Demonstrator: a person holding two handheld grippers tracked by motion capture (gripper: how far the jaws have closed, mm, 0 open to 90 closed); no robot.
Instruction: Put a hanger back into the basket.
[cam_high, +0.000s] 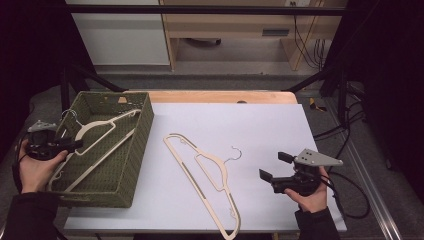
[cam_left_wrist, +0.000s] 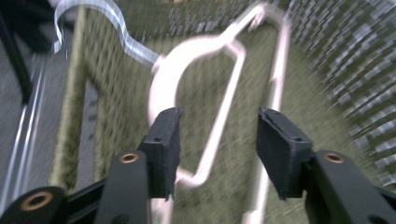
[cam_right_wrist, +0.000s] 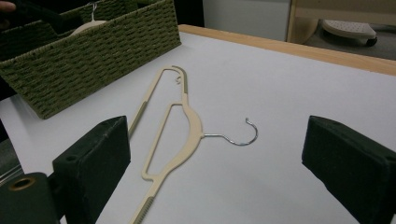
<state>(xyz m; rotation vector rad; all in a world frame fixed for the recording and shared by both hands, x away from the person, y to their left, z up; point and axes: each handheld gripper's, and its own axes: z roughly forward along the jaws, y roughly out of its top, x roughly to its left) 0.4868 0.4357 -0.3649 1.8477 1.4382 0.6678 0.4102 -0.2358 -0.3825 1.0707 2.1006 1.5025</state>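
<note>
A cream plastic hanger (cam_high: 95, 131) with a metal hook lies slanted inside the green woven basket (cam_high: 142, 131) at the table's left. My left gripper (cam_high: 75, 145) hovers at the basket's left rim. In the left gripper view its jaws (cam_left_wrist: 217, 140) stand apart over that hanger (cam_left_wrist: 223, 112), and the pads do not press on it. A second cream hanger (cam_high: 210, 170) lies flat on the white tabletop (cam_high: 260, 125). My right gripper (cam_high: 275, 166) is held open to its right, and in the right gripper view this hanger (cam_right_wrist: 191, 121) lies ahead of the wide jaws (cam_right_wrist: 217, 154).
The basket (cam_right_wrist: 93, 60) takes up the table's left side. A wooden edge (cam_high: 220, 96) runs along the back of the table. Shelving and cables stand on the floor beyond. Black frame legs (cam_high: 320, 77) slant at both far corners.
</note>
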